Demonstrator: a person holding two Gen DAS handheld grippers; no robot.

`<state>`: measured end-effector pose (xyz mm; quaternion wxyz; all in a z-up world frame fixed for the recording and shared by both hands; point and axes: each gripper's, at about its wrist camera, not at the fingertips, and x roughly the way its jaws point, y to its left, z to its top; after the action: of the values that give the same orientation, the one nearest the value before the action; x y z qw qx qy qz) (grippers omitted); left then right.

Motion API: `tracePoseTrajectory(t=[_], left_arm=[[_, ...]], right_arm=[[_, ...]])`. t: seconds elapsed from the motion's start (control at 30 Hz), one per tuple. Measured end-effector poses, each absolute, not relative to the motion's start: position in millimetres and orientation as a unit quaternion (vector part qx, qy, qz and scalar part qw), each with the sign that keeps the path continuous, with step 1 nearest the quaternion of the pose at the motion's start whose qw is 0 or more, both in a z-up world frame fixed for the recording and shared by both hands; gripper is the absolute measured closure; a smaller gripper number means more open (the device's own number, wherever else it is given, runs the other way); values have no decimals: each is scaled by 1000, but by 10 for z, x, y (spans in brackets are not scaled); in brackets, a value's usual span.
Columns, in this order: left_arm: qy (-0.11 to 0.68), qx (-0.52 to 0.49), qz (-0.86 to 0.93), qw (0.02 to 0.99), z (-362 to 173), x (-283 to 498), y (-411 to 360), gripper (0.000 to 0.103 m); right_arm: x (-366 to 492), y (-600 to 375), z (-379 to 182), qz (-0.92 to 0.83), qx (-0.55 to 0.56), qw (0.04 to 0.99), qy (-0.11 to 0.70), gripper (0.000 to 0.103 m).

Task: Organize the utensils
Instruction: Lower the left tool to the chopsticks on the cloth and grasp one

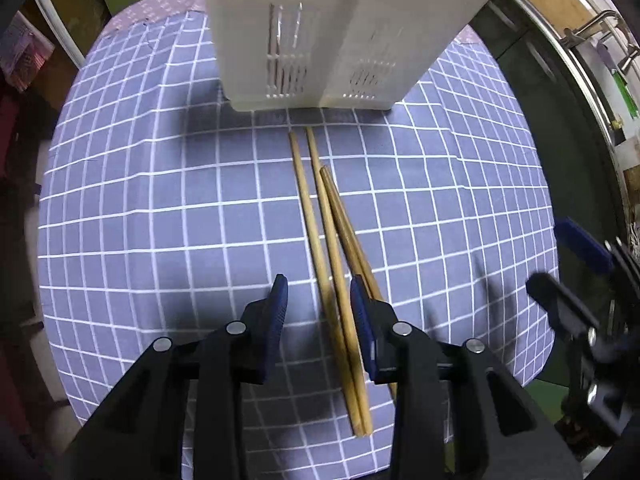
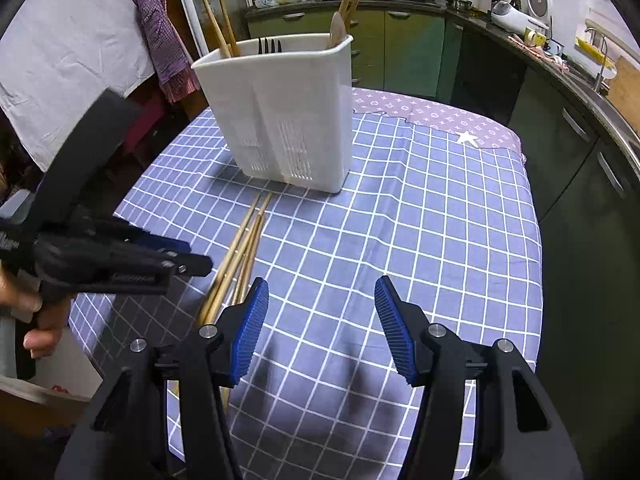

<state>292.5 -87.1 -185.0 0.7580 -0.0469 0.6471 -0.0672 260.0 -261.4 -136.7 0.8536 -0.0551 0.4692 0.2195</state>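
Note:
Several wooden chopsticks [image 1: 332, 248] lie flat on the blue checked tablecloth [image 1: 160, 200], pointing at the white utensil holder [image 1: 320, 40]. My left gripper [image 1: 319, 292] is open, low over the cloth, its jaws either side of two chopsticks; a third lies under the right finger. In the right wrist view the chopsticks [image 2: 240, 256] lie left of my right gripper [image 2: 318, 300], which is open and empty above the cloth. The holder [image 2: 284, 112] stands upright with chopsticks, black forks and a wooden spoon inside. The left gripper [image 2: 120, 264] shows at the left.
The table's near and left edges are close to the chopsticks' ends. A kitchen counter [image 2: 560, 52] with a sink and pans runs along the back and right. A cloth hangs on the wall [image 2: 160, 40] at the left. The right gripper [image 1: 580, 300] shows at the left wrist view's right edge.

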Motion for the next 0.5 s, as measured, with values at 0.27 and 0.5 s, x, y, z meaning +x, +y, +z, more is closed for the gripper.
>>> tracePoseTrajectory(t=[0.27,0.5], left_arm=[[666,-30,-34,744,-2066,3061,-956,81],[671,-26,-17,740,-2128,3169,-1001,81]], right_arm=[[2624,-2650,-1389,212,-54,850,479,47],[2575,-2609,-1414,222,-58,846,481,47]])
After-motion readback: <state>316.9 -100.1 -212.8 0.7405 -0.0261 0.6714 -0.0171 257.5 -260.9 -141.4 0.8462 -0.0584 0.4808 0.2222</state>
